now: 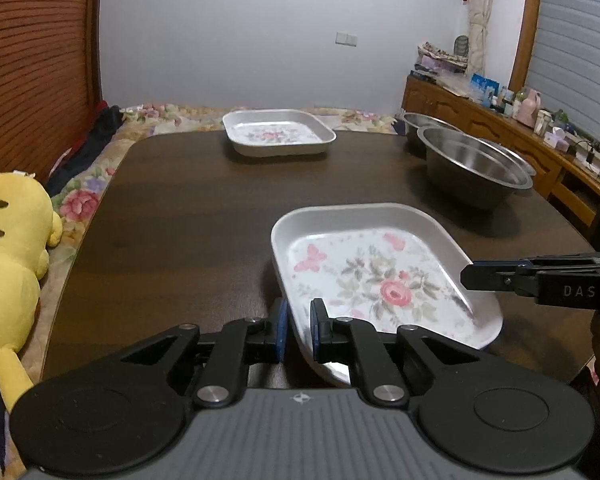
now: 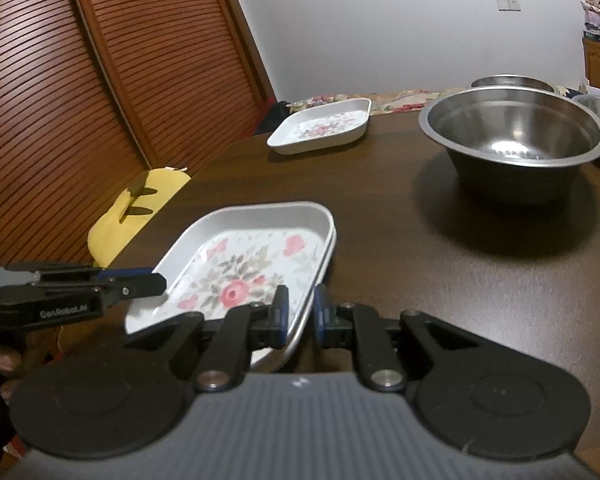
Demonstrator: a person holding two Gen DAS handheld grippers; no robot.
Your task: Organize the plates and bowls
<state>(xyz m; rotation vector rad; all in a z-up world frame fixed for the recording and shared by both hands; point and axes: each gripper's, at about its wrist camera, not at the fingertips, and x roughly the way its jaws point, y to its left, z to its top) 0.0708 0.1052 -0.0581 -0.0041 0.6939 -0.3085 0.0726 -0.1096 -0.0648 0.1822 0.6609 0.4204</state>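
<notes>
Left gripper point(image 1: 299, 330) clamped on floral square plate point(image 1: 380, 276), near-left rim | right gripper point(image 2: 300, 314) pinching the opposite rim, so it stays level, lifted near me above dark table point(image 1: 188, 216) | likely heading onto far plate point(image 1: 278, 131); steel bowls point(image 1: 476, 168) wait rightward.

Near plate point(image 1: 376, 276) on surface point(image 1: 180, 216) at 6 o'clock; far plate point(image 1: 278, 132) at 12; bowls point(image 1: 474, 166) at 2.
</notes>
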